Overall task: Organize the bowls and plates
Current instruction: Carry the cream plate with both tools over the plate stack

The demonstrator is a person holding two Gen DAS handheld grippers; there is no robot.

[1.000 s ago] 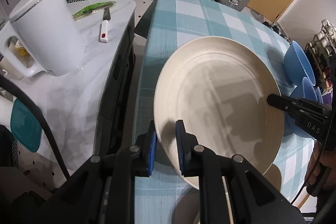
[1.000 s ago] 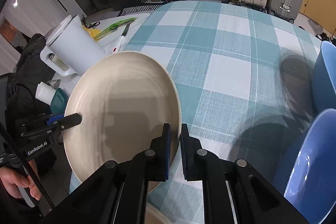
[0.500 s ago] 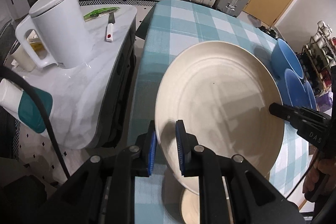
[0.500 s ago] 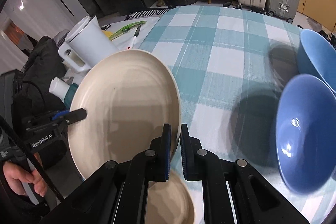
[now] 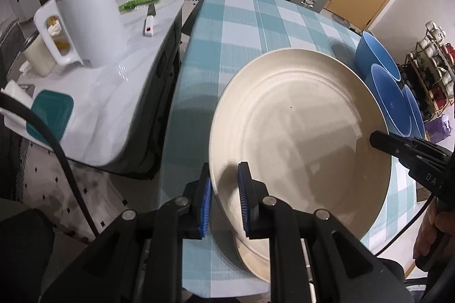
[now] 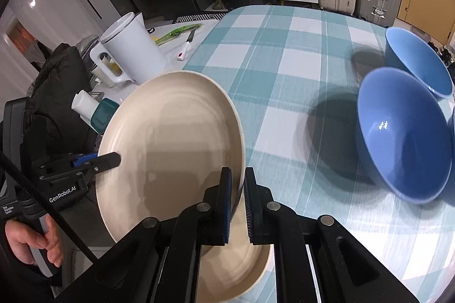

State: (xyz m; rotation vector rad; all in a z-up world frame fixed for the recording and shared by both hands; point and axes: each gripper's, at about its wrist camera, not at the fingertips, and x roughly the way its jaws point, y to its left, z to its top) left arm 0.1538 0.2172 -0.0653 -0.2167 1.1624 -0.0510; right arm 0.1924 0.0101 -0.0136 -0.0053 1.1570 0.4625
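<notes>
Left gripper (image 5: 224,203) and right gripper (image 6: 236,206) each clamp opposite rims of 1 round cream ceramic plate (image 5: 298,138), held tilted above teal-checked tablecloth (image 6: 284,70) beside 2 blue bowls (image 6: 403,132)

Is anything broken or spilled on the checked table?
Nothing looks broken or spilled. The round cream plate is only tilted because the left gripper and right gripper pinch its rim above another cream plate.
</notes>
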